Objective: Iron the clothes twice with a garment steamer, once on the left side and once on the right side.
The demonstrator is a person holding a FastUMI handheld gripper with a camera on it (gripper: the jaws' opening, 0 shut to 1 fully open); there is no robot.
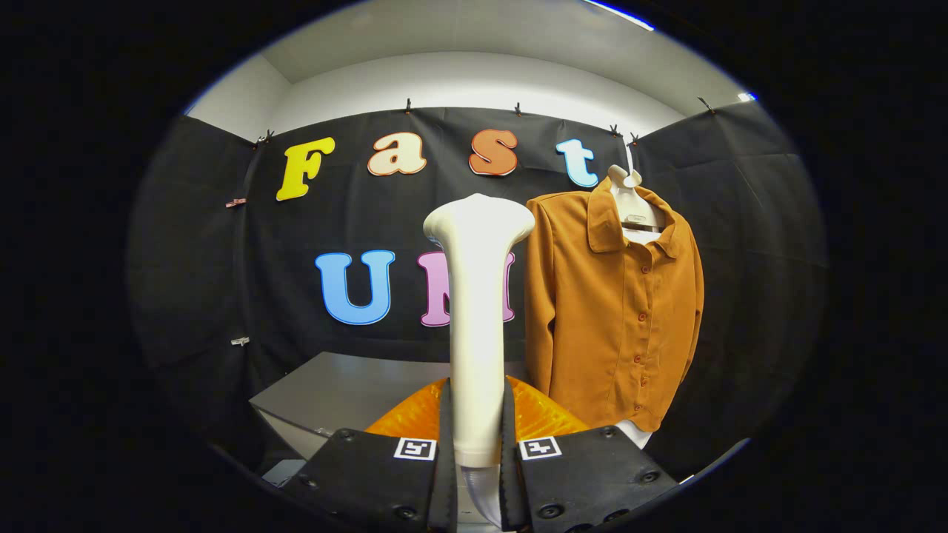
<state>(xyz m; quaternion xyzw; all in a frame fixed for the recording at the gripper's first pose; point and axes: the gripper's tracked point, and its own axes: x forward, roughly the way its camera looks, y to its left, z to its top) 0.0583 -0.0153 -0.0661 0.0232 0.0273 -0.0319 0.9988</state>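
Observation:
A cream-white garment steamer (475,311) stands upright between my fingers, its flared head at the top and its handle squeezed from both sides. My gripper (476,444) is shut on that handle. Beyond the fingers and to the right, an orange-brown button-up shirt (615,311) hangs on a white hanger (629,194) against the black booth wall. The steamer head is to the left of the shirt's sleeve and nearer to me than the shirt; how far apart they are I cannot tell.
A grey table (333,396) lies below and behind the steamer, its corner pointing left. A small metal clip (239,341) is pinned to the wall cloth at the left.

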